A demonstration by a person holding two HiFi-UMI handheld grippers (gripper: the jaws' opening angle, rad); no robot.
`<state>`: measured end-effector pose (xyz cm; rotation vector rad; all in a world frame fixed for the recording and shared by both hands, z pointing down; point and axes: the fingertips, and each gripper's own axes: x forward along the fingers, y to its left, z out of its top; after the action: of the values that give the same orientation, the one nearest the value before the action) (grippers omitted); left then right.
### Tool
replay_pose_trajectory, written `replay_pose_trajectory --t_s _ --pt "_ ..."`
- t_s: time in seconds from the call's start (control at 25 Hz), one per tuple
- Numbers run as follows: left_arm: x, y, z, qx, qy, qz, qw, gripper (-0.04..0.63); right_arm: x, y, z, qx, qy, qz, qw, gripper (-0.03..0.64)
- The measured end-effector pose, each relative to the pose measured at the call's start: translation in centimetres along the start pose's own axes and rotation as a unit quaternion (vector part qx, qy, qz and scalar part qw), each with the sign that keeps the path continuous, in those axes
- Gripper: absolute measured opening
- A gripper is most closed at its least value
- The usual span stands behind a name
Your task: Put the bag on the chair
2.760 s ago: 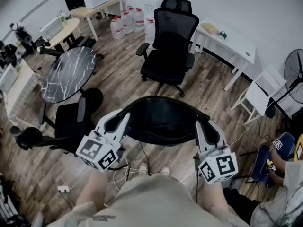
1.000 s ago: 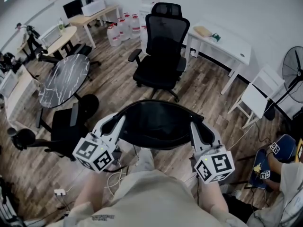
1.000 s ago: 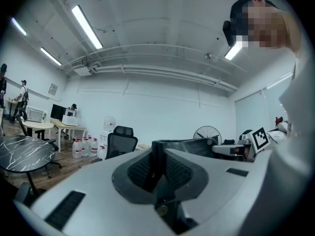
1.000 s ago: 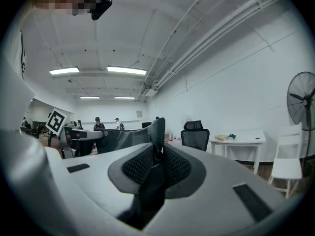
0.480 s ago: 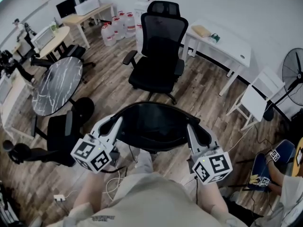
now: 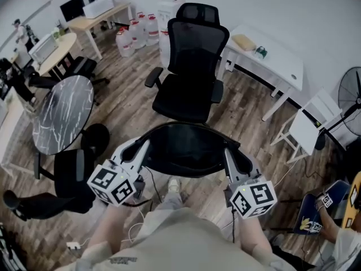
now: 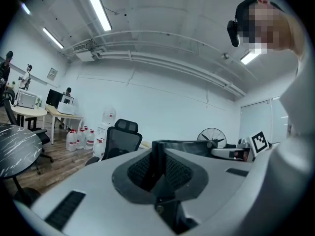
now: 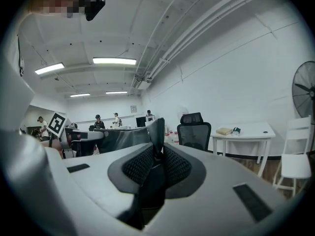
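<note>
A black bag (image 6: 186,151) hangs with its mouth held wide between my two grippers. My left gripper (image 6: 148,144) is shut on the bag's left rim and my right gripper (image 6: 228,150) on its right rim. The black mesh office chair (image 6: 189,89) stands just beyond the bag, seat facing me. In the left gripper view the bag's edge (image 7: 158,154) is pinched between the pads of the left gripper (image 7: 157,168), with the chair (image 7: 120,141) behind. In the right gripper view the bag (image 8: 123,139) stretches leftward from the right gripper (image 8: 156,163), and the chair (image 8: 194,132) shows ahead.
A round marble table (image 6: 56,114) and another black chair (image 6: 67,174) are at the left. A white desk (image 6: 271,52), a white folding chair (image 6: 313,126) and a fan (image 6: 351,92) stand at the right. Water jugs (image 6: 127,38) line the far wall. Cables lie by my feet.
Both grippers have carried the bag forward across the floor. The office chair now sits closer, right behind the bag's far rim. The grip on the bag looks the same.
</note>
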<state>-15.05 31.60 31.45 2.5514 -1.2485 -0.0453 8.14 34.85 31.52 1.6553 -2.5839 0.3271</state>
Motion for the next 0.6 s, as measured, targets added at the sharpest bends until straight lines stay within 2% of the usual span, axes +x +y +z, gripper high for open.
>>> replay_pose_trajectory --t_s 0.36,0.6 --pt "8.7 10.1 4.2 0.008 0.01 -0.019 0.9997 0.052 13.0 -2.4 2.4 0.016 0.006 -0.019 1.0 0.078" --pt "14.3 15.2 5.8 0.015 0.015 -0.036 0.9991 0.052 20.0 -4.9 3.2 0.022 0.005 -0.035 0.999 0.08"
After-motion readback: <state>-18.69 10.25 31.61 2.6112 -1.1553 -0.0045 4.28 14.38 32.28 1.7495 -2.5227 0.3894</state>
